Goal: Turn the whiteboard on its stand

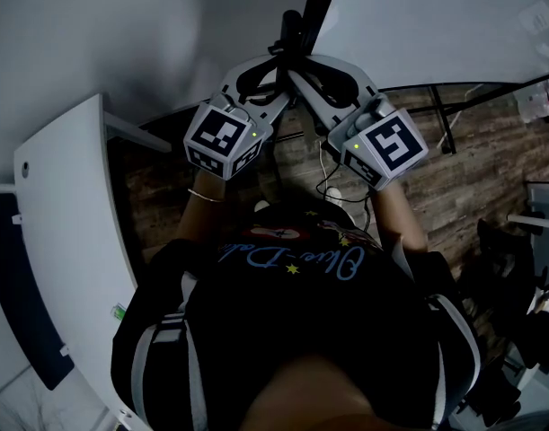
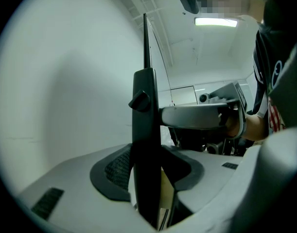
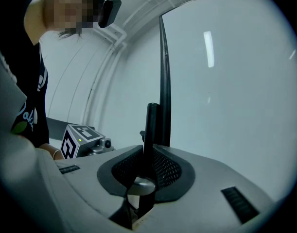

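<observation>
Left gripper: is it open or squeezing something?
Shut. The left gripper has its two jaws closed on the stand's black post, one dark pad on each side.

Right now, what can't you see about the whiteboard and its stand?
- Post below the clamp: head view, hidden by left gripper, right gripper and the person's torso.
- Whiteboard far edge: head view, cut off at the top.
- Knob: left gripper view, dark silhouette, tightness unclear.
</observation>
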